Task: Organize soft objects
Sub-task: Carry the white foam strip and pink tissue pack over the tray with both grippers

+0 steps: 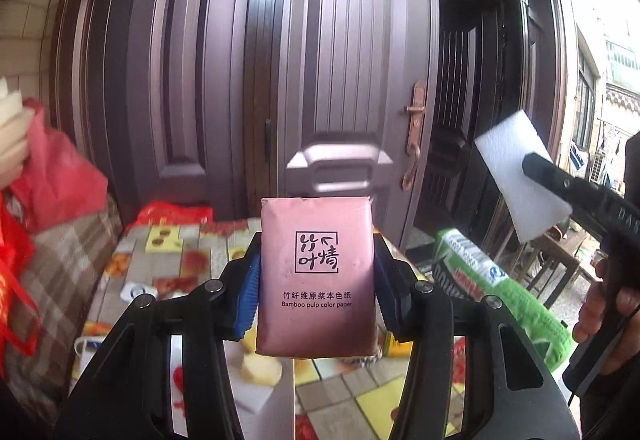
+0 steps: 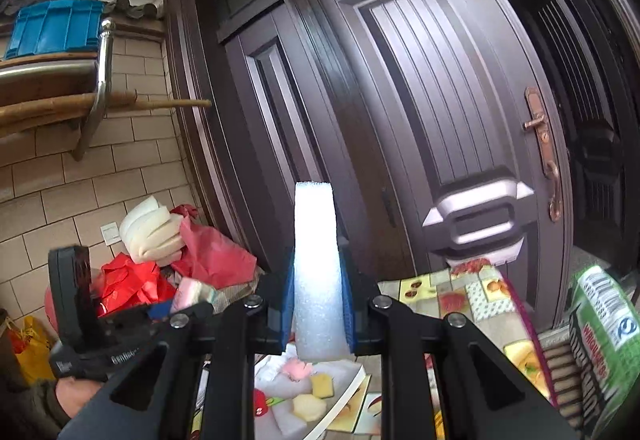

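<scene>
Left fingers (image 1: 316, 288) gripping one pink tissue pack (image 1: 316, 280), right fingers (image 2: 318, 314) gripping one white sponge (image 2: 316, 272)

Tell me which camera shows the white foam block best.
The left wrist view: there the white foam block shows its broad flat face, pinched at one end by the right gripper. The right wrist view shows only the block's narrow edge, standing upright between that gripper's blue pads.

Dark brown panelled door (image 1: 344, 79) with copper handle (image 1: 416, 135) behind. Fruit-print tablecloth (image 1: 168, 260) on table. Red plastic bags (image 2: 132, 284) piled at the tiled wall (image 2: 60, 199). Blue crate (image 2: 52, 25) up on shelf.
</scene>
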Demonstrator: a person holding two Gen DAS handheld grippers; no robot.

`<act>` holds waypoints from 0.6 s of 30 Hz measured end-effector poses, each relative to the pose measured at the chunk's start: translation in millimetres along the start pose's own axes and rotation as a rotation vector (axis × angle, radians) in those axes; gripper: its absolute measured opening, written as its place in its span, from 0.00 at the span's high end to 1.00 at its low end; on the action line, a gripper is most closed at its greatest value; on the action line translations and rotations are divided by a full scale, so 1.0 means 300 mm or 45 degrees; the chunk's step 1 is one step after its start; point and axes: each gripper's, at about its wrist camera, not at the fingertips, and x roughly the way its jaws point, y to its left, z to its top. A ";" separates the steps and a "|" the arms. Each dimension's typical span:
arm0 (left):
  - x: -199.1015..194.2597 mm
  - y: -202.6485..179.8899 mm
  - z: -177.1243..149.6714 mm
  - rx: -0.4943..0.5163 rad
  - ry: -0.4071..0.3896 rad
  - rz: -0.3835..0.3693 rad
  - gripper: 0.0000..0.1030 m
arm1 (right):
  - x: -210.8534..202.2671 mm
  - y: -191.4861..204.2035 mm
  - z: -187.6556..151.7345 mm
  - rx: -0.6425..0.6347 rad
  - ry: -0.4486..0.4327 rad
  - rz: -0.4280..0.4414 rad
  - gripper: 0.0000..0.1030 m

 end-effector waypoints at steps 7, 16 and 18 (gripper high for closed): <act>0.007 0.078 -0.079 -0.079 0.043 -0.008 0.52 | 0.065 0.074 -0.051 0.008 0.108 -0.003 0.82; -0.034 0.191 -0.089 -0.148 0.010 0.023 0.52 | 0.156 0.195 -0.083 -0.049 0.178 0.047 0.82; -0.038 0.211 -0.090 -0.155 0.007 0.029 0.52 | 0.170 0.212 -0.087 -0.061 0.186 0.058 0.82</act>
